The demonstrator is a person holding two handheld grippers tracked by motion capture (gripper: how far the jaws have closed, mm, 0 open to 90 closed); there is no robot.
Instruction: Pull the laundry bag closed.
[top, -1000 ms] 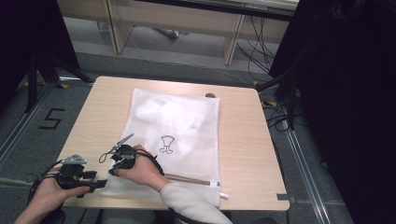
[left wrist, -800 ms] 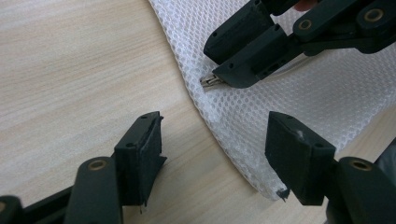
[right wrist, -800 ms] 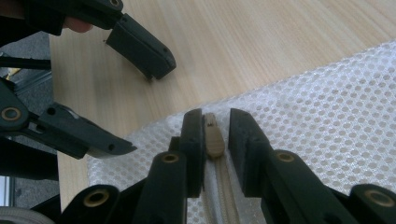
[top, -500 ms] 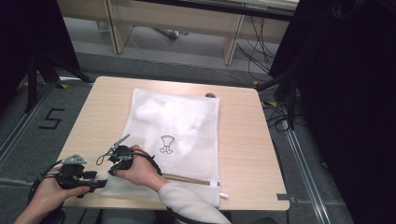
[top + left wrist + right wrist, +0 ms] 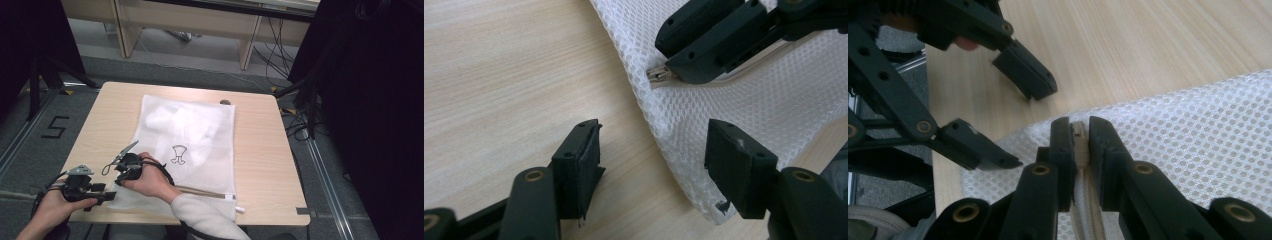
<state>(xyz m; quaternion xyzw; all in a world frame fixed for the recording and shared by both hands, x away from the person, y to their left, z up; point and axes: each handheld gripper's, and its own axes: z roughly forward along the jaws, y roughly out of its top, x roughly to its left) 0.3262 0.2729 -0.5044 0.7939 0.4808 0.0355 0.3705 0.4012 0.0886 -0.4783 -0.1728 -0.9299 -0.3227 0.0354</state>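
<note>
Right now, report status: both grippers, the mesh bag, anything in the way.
Right gripper shut on zipper pull. Left gripper open, straddling corner of white mesh laundry bag, not gripping. Bag flat on table. Nothing in the way.

Likely a lab: taped floor number point(image 5: 54, 127), loose cables point(image 5: 280, 55), tripod legs point(image 5: 42, 75).

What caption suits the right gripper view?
Right gripper pinches the zip pull of a white mesh bag; left gripper waits open.
</note>
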